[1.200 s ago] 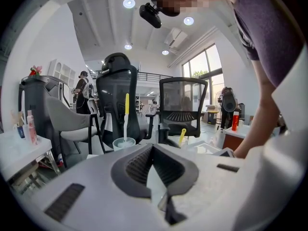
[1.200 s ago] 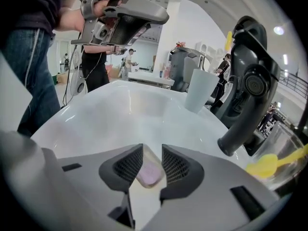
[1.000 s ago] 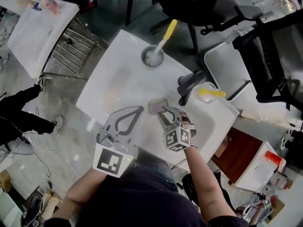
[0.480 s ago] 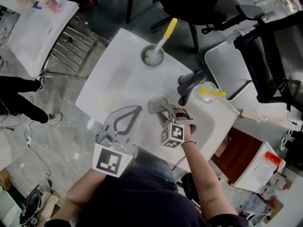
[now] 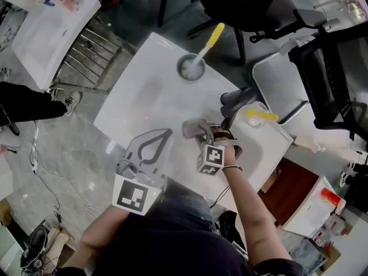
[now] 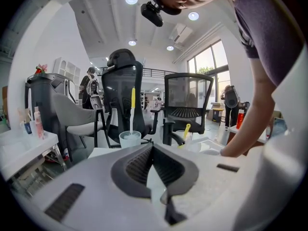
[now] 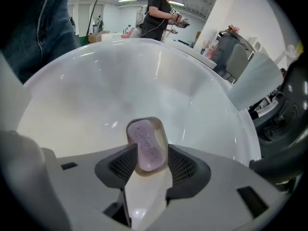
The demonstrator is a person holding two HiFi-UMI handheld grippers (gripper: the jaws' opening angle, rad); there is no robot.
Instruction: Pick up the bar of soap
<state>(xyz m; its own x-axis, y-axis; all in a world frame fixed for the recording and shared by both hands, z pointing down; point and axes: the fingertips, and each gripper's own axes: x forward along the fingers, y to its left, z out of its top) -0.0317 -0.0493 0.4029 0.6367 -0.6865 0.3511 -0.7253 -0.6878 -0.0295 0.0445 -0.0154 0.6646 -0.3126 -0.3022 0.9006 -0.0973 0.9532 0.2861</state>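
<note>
Within glossy white basin (image 7: 96, 95), oval soap (image 7: 147, 146)

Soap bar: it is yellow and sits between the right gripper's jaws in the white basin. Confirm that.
Not yellow: the soap bar is pinkish-purple, as the right gripper view shows. The rest holds: it sits between the jaws of the right gripper, which have just been opening, in the white basin.
</note>
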